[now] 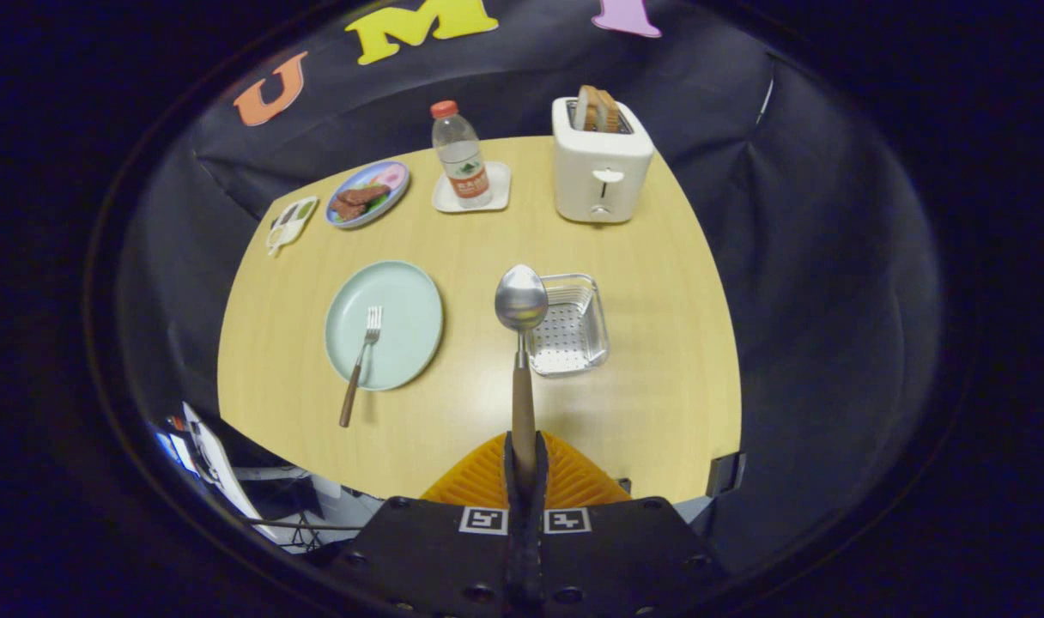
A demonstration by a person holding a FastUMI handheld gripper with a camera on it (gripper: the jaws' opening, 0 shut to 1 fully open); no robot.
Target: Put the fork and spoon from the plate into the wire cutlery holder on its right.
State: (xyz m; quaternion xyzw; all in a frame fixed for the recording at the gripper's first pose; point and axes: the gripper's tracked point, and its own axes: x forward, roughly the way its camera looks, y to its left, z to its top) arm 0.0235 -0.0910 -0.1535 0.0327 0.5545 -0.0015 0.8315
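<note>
hand-held gripper (523, 459): orange ribbed fingers (573, 476) pressed together on the brown handle of the spoon (521, 300), held raised above the counter (642, 412), bowl pointing forward. spoon bowl: appears over the near left rim of the wire cutlery holder (569, 324), height above it not certain. holder: empty, just right of the pale green plate (385, 313). fork (361, 365): lying on the plate, handle overhanging the near rim. beyond: toaster (601, 163), water bottle (460, 159) on a white coaster, plate of food (367, 193). step in hand: carrying spoon to holder. next move, by judgement: shift slightly right, lower the spoon inside the basket, release; fork not yet done
</note>
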